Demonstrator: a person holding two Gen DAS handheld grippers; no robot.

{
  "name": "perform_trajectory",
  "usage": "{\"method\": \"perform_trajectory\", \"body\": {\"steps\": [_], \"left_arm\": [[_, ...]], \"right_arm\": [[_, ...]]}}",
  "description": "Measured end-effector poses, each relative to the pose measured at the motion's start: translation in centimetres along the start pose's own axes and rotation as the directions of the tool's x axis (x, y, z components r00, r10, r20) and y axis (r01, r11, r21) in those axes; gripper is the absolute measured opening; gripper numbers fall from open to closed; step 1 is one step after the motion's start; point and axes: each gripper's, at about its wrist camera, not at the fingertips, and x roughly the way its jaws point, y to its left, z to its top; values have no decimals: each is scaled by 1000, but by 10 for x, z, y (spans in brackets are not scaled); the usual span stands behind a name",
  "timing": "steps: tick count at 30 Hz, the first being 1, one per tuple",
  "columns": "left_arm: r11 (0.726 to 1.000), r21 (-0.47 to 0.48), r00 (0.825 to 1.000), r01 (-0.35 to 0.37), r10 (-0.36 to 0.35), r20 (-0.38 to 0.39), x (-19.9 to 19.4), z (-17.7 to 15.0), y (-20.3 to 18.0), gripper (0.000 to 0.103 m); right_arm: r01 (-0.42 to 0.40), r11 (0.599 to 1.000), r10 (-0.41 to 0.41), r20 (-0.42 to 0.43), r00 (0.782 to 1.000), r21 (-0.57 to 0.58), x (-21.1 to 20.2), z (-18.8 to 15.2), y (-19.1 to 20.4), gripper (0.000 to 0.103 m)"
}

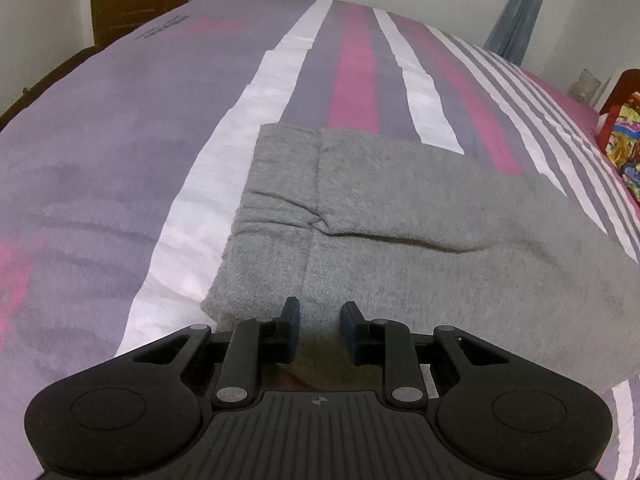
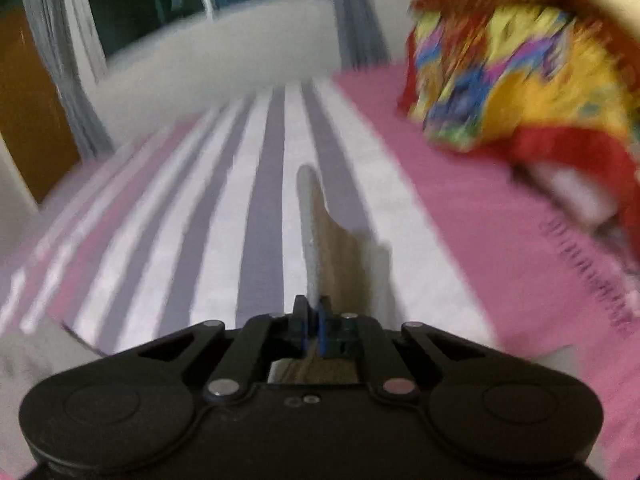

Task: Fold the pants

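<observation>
Grey pants lie folded on the striped bedsheet, with a crease running across the middle. My left gripper is at their near edge. Its blue-padded jaws stand a little apart, with a thick fold of the grey cloth filling the gap between them. In the blurred right wrist view, my right gripper is shut on a thin edge of the pants. That edge stands up out of the jaws above the striped sheet.
A bright multicoloured cloth with a red border lies at the right of the bed, and shows at the right edge of the left wrist view. A wooden door and grey curtains stand beyond the bed. A dark window is behind it.
</observation>
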Motion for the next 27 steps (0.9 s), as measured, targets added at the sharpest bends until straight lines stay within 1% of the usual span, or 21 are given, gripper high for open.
{"method": "perform_trajectory", "body": {"steps": [2,3,5,6,7,9,11,12,13,14,15,16,17,18,19,20,22,24,25,26,27], "left_arm": [[1000,0,1000,6,-6,4,0,-1,1,25],[1000,-2,1000,9,-9,5,0,-1,1,25],[1000,-4,1000,14,-14,5,0,-2,2,25],[1000,-8,1000,16,-16,4,0,-2,3,25],[1000,-9,1000,16,-16,1,1,-2,3,25],[1000,-9,1000,11,-12,-9,2,0,2,25],[1000,-3,1000,4,-4,-17,3,2,1,25],[1000,1,1000,0,0,-20,3,2,1,25],[1000,4,1000,-3,3,-20,3,2,0,25],[1000,4,1000,-4,5,-19,3,2,0,25],[1000,2,1000,-4,4,-16,3,1,0,25],[1000,-1,1000,-2,2,-13,3,1,0,25],[1000,-2,1000,-3,3,-11,4,0,0,25],[1000,-2,1000,-4,4,-9,4,0,0,25],[1000,0,1000,-6,6,-8,4,0,-1,25],[1000,3,1000,-8,8,-7,4,-1,-1,25],[1000,11,1000,-12,12,-4,3,-1,-2,25],[1000,13,1000,-9,9,1,3,-2,-1,25],[1000,8,1000,-7,7,5,3,-2,0,25],[1000,-5,1000,-1,1,12,2,-2,1,25],[1000,-18,1000,7,-7,21,0,-3,3,25]], "right_arm": [[16,999,-20,88,996,42,-48,-13,-18,4],[29,996,-37,109,993,79,-68,-27,-31,4],[36,983,-57,110,992,181,-94,-61,-61,4],[46,971,-67,84,994,234,-99,-84,-78,4],[48,960,-65,52,997,275,-96,-100,-91,4],[54,940,-51,-18,999,336,-81,-125,-112,4],[43,928,-25,-54,998,370,-70,-132,-122,6],[32,914,-17,-41,999,405,-71,-133,-126,9],[39,902,-33,-22,999,430,-74,-132,-129,19],[63,889,-64,-13,998,454,-76,-132,-133,33],[81,872,-85,-14,996,482,-77,-131,-140,40],[88,854,-94,-15,996,513,-76,-130,-148,39],[94,843,-97,-22,995,529,-75,-127,-153,21],[109,846,-103,-41,994,522,-71,-122,-154,7],[109,865,-101,-44,994,489,-69,-114,-151,5],[91,893,-93,-18,996,441,-71,-103,-139,5],[29,944,-62,92,994,328,-91,-81,-117,4],[-25,960,-33,201,979,278,-113,-70,-104,4],[-5,964,-55,217,975,266,-115,-70,-104,5],[51,963,-103,187,977,263,-108,-74,-107,7],[131,957,-161,97,982,260,-91,-80,-113,9]]}}
